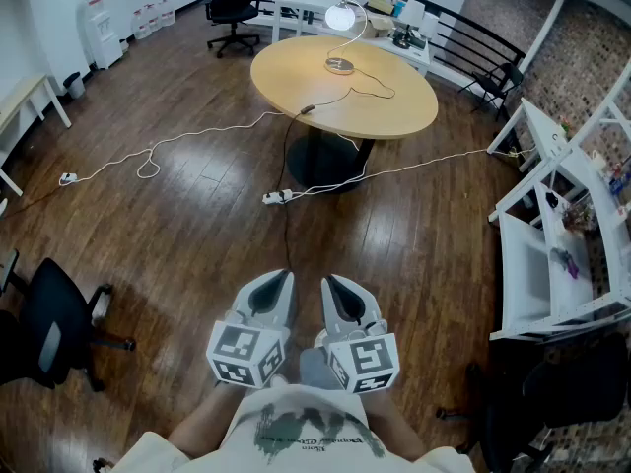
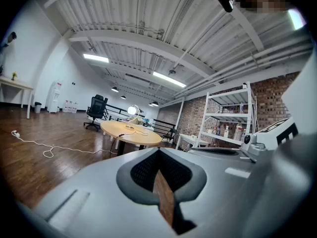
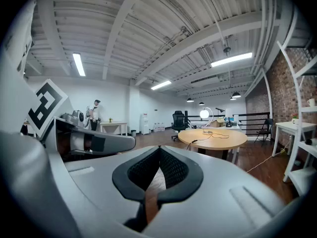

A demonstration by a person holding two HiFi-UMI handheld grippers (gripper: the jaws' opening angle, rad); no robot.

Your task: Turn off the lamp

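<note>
Table (image 1: 399,106) bears lit lamp (image 1: 340,16); left tool (image 1: 282,282), right tool (image 1: 333,286) closed.

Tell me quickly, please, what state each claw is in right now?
Left claw: closed, holding nothing.
Right claw: closed, holding nothing.
</note>
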